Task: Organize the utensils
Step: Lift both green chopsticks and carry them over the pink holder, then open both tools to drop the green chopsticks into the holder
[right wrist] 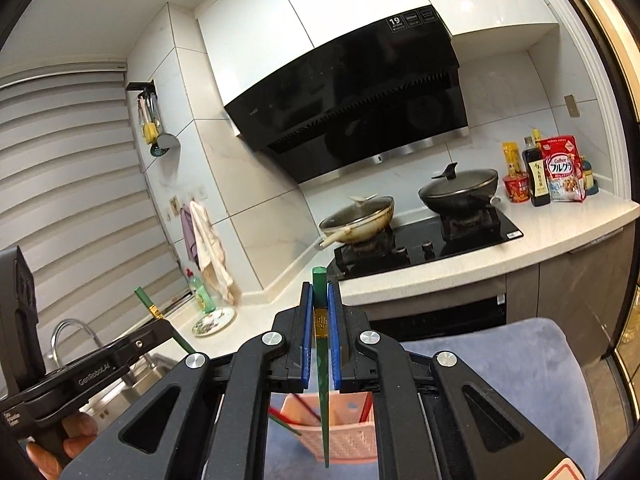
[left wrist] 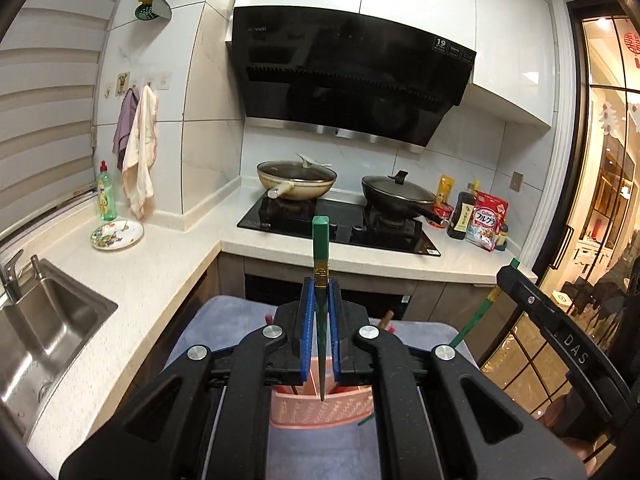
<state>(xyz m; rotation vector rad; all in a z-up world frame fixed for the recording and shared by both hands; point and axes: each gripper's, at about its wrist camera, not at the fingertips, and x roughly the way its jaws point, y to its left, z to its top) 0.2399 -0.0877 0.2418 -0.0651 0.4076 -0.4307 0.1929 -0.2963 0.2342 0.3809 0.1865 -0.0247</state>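
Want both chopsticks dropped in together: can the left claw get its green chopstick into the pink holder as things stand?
Probably yes. The left claw grips its green chopstick upright, tip at the pink slotted plastic holder directly below, with nothing visibly between them.

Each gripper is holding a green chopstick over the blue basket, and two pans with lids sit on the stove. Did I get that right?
Almost. The basket is pink, not blue; the right wrist view shows it best, and the blue thing is the cloth under it. The rest holds: the left gripper and the right gripper each pinch a green chopstick, and two lidded pans sit on the stove.
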